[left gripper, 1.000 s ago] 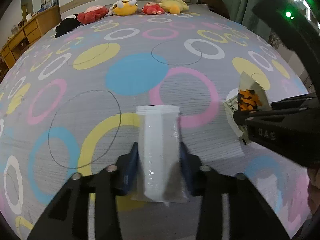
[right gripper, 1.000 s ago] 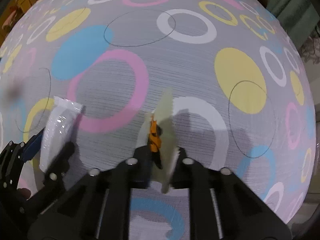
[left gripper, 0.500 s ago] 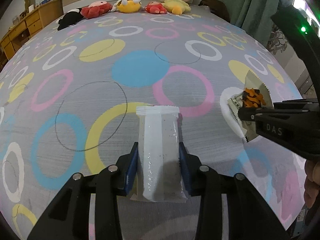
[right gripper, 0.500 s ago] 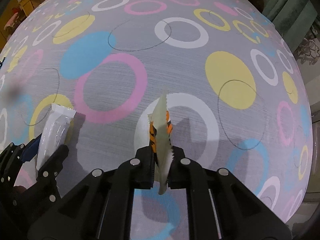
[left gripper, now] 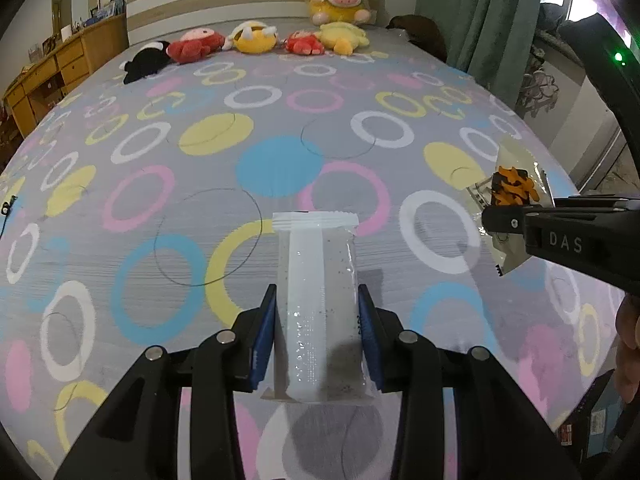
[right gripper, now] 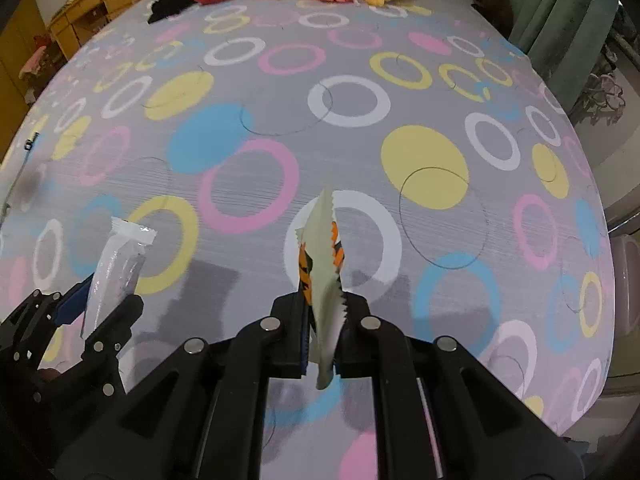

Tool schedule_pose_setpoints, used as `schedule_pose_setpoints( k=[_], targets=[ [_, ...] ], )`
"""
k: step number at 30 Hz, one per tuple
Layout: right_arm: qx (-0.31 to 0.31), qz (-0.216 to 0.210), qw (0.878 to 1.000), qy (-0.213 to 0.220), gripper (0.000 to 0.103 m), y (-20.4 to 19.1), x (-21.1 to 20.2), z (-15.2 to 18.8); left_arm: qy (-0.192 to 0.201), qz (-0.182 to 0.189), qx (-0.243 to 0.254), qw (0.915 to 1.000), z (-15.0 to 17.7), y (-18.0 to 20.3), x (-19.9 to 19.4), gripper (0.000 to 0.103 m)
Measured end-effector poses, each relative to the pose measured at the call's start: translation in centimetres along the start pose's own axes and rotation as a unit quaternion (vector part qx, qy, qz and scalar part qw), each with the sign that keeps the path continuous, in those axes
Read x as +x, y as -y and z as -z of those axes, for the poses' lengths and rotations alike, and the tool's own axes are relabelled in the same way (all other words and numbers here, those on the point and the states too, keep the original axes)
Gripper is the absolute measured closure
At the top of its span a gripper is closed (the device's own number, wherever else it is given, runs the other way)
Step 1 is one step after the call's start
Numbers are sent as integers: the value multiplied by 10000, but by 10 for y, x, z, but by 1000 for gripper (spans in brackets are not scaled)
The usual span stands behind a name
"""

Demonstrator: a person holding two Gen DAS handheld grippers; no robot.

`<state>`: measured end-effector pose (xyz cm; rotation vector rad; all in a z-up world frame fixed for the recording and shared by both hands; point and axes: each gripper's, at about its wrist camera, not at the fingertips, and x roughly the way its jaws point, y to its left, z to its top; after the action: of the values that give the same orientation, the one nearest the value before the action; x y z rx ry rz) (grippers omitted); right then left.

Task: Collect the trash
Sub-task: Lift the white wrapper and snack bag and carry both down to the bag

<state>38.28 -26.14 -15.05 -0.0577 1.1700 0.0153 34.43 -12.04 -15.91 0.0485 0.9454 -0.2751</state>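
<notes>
My left gripper (left gripper: 318,320) is shut on a clear and white plastic wrapper (left gripper: 316,280), held upright above the bed. In the right wrist view the same wrapper (right gripper: 114,272) and left gripper (right gripper: 102,304) show at the lower left. My right gripper (right gripper: 322,320) is shut on a flat pale wrapper with orange and black print (right gripper: 320,264), gripped edge-on with its serrated edge sticking up. From the left wrist view that orange-printed wrapper (left gripper: 510,196) hangs at the right in the right gripper (left gripper: 496,220). Both wrappers are lifted off the bedspread.
The bed (left gripper: 200,208) has a grey cover with coloured rings. Several plush toys (left gripper: 256,38) line the headboard end. A wooden dresser (left gripper: 60,68) stands at the left, green curtains (left gripper: 480,20) at the right. A hand (left gripper: 630,336) shows at the right edge.
Both grippers have risen away from the bedspread with their wrappers. More of the bed, the plush toys and the headboard have come into view. The grips are unchanged.
</notes>
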Motion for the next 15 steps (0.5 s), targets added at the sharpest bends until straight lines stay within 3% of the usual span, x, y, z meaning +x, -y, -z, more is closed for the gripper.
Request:
schedule_pose_setpoints(
  k=[15],
  targets=[
    [93,-384,9961,795,94,-1,-119,45,433,102,189,9988,19,16,-104,65]
  ],
)
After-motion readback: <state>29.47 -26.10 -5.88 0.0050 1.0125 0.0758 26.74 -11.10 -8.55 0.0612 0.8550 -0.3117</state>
